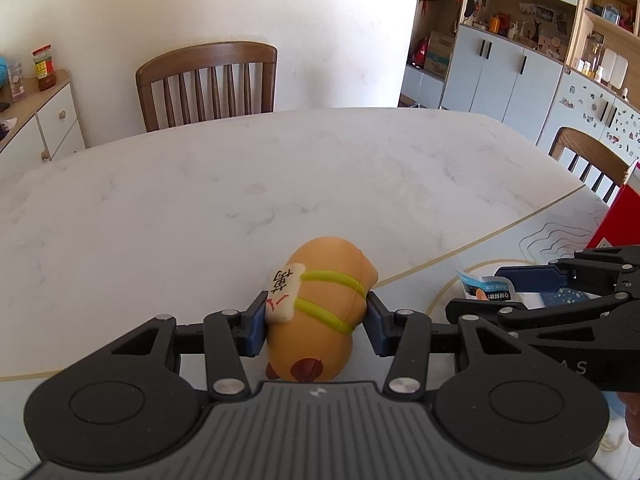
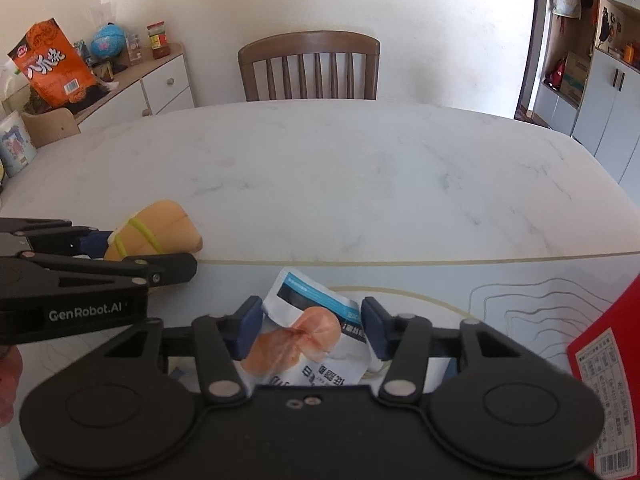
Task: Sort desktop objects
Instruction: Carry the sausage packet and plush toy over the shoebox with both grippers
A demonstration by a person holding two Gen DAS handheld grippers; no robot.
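Left wrist view: left gripper (image 1: pixel 316 322) has both blue pads pressed against the sides of the toy (image 1: pixel 320 312), an orange-tan figure with two yellow-green bands and a white tile with red and black characters. Toy sits at lower centre of frame, over the marble table (image 1: pixel 240 184); whether it rests on the table or is lifted, cannot tell. Right gripper (image 1: pixel 516 292) enters at lower right, fingers around a packet (image 1: pixel 486 288).

Right wrist view: right gripper (image 2: pixel 310 330) fingers narrowed onto the packet (image 2: pixel 308 336), white with a blue band and a shrimp picture, at lower centre, over a pale mat (image 2: pixel 500 280) with wavy lines. Packet is crumpled between the pads. Left gripper (image 2: pixel 120 254) with the toy (image 2: pixel 154 230) at mid left, near the mat's edge. Red box (image 2: pixel 604 384) at lower right edge. Chair (image 2: pixel 309 66) behind the table (image 2: pixel 360 168), top centre.
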